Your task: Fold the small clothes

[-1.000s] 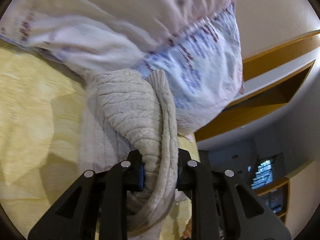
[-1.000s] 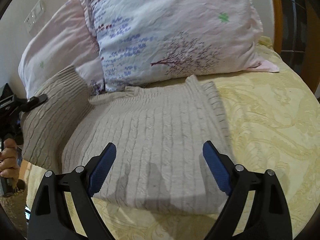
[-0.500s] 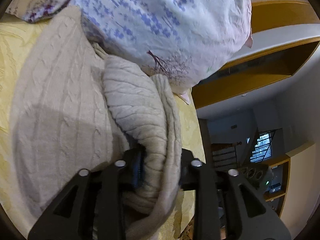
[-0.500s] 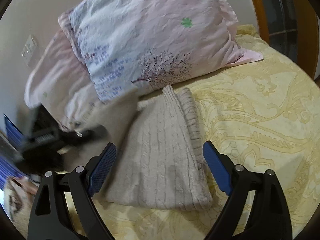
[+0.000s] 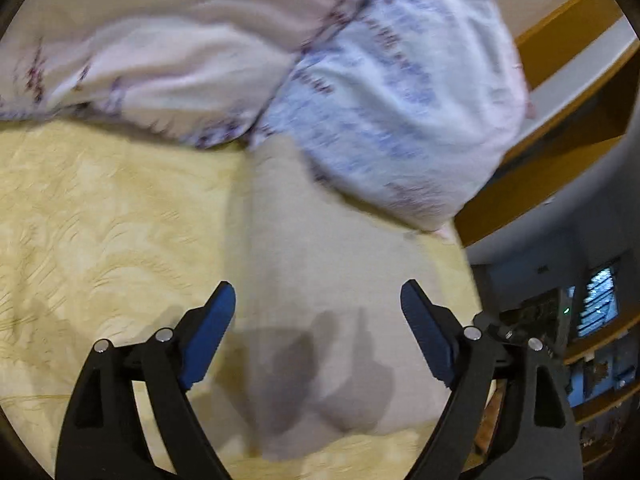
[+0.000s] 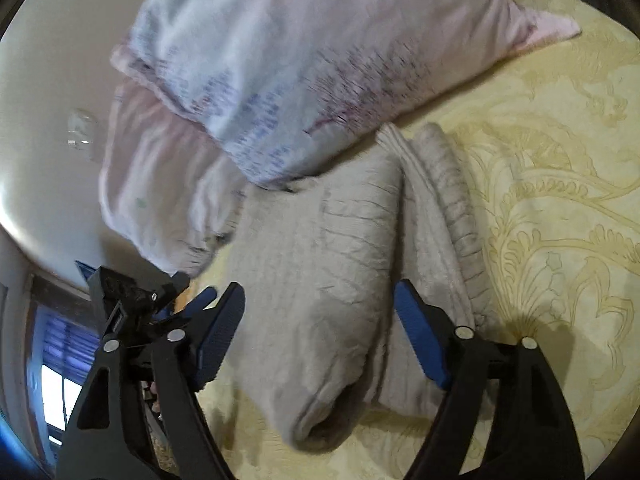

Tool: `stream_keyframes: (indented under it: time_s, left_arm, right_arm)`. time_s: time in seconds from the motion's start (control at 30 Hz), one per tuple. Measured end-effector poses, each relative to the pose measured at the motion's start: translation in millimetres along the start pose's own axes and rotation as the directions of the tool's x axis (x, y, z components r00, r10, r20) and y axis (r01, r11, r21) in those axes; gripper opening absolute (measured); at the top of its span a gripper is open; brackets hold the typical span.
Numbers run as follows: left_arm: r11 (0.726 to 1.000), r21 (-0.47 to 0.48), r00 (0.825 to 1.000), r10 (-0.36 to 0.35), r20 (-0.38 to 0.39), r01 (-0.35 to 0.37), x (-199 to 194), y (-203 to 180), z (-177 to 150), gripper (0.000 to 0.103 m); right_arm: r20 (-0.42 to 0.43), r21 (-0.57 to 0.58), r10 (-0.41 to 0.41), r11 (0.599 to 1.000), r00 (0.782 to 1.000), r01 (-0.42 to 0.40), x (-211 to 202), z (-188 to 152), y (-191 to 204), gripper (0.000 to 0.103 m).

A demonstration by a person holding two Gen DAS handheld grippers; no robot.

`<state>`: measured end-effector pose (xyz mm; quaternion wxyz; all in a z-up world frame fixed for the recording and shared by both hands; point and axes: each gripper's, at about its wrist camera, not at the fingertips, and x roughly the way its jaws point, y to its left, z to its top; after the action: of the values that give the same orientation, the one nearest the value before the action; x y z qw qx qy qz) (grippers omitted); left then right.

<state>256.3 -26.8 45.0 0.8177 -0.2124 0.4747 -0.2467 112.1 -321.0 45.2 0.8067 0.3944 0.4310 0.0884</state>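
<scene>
A beige cable-knit sweater [image 6: 332, 280] lies folded on the yellow patterned bedspread [image 6: 560, 200], its far end against the pillows. It shows blurred in the left wrist view [image 5: 332, 280]. My left gripper [image 5: 318, 328] is open and empty just above the sweater's near end. My right gripper [image 6: 320, 328] is open and empty over the sweater's near end, with the folded-over layer between its fingers. The left gripper also shows in the right wrist view [image 6: 180, 300], at the sweater's left edge.
Two pale floral pillows [image 6: 320, 52] lean against the wall behind the sweater. The bedspread [image 5: 100, 220] stretches to the left in the left wrist view. A wooden bed frame [image 5: 560, 152] and a dim room lie beyond the bed's edge.
My left gripper has let go of the sweater's folded part and opened wide. The fold now lies flat on the sweater. The right gripper stayed open and shifted closer over the sweater.
</scene>
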Motion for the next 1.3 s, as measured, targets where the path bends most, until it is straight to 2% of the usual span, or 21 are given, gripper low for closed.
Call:
stream_keyframes:
  time_s: [0.1, 0.13, 0.2, 0.23, 0.47, 0.5, 0.57, 0.63, 0.77, 0.83, 0.97, 1.1, 1.2, 1.3]
  left_arm:
    - [1.0, -0.011, 0.999, 0.029, -0.045, -0.029, 11.2, 12.7, -3.2, 0.084]
    - [0.999, -0.007, 0.998, 0.033, -0.055, -0.033, 14.5, 13.9, -4.8, 0.084]
    - [0.999, 0.004, 0.997, 0.034, -0.071, -0.034, 18.8, 16.0, -12.0, 0.085]
    - [0.999, 0.007, 0.996, 0.035, -0.079, -0.035, 22.3, 15.6, -12.5, 0.085]
    - [0.999, 0.029, 0.995, 0.04, -0.095, -0.037, 29.4, 17.2, -20.2, 0.089]
    - [0.998, 0.035, 0.994, 0.046, -0.097, -0.042, 30.6, 16.6, -21.1, 0.09]
    - [0.998, 0.043, 0.995, 0.051, -0.091, -0.047, 31.4, 14.4, -20.7, 0.091]
    - [0.998, 0.051, 0.995, 0.051, -0.089, -0.047, 32.4, 10.9, -20.4, 0.091]
    - [0.996, 0.074, 0.995, 0.047, -0.089, -0.041, 29.4, 4.2, -23.3, 0.091]
    - [0.996, 0.083, 0.995, 0.043, -0.093, -0.035, 30.1, 0.1, -24.4, 0.091]
    - [0.996, 0.09, 0.994, 0.037, -0.102, -0.028, 35.9, -5.2, -27.5, 0.091]
    - [0.993, 0.117, 0.993, 0.019, -0.116, -0.005, 38.7, -12.1, -32.4, 0.091]
    - [0.988, 0.153, 0.993, 0.013, -0.118, 0.005, 38.5, -18.1, -36.8, 0.091]
    - [0.984, 0.176, 0.993, 0.01, -0.121, 0.012, 38.8, -22.5, -41.2, 0.091]
  right_arm:
    - [-0.049, 0.039, -0.002, 0.999, 0.999, 0.004, 16.5, 1.1, -6.6, 0.07]
    - [-0.06, 0.053, -0.001, 0.999, 0.998, 0.004, 21.6, 0.6, -9.0, 0.064]
    - [-0.075, 0.057, -0.006, 0.998, 0.997, 0.011, 31.3, 0.9, -9.9, 0.057]
    - [-0.069, 0.057, -0.006, 0.998, 0.998, 0.01, 33.3, 1.5, -10.6, 0.052]
    - [-0.029, 0.07, 0.0, 0.998, 1.0, 0.002, 43.0, 12.5, -11.9, 0.032]
    - [-0.022, 0.058, -0.003, 0.998, 1.0, 0.004, 43.9, 12.6, -10.6, 0.024]
    - [-0.001, 0.025, -0.011, 1.0, 1.0, 0.012, 42.9, 12.3, -5.5, 0.021]
    - [0.055, -0.046, -0.045, 0.998, 0.997, 0.047, 34.1, 12.7, 6.1, 0.017]
    - [0.144, -0.13, -0.082, 0.986, 0.986, 0.101, 15.0, 18.7, 23.0, 0.015]
    - [0.186, -0.169, -0.125, 0.973, 0.975, 0.157, 6.4, 21.3, 29.2, 0.015]
    - [0.236, -0.19, -0.162, 0.959, 0.958, 0.209, -2.8, 24.1, 31.0, 0.014]
    - [0.299, -0.189, -0.22, 0.94, 0.929, 0.283, -18.2, 29.5, 25.7, 0.014]
    - [0.298, -0.149, -0.278, 0.932, 0.913, 0.332, -16.5, 33.4, 10.1, 0.014]
    - [0.216, -0.071, -0.348, 0.926, 0.912, 0.37, -1.1, 34.7, -21.4, 0.015]
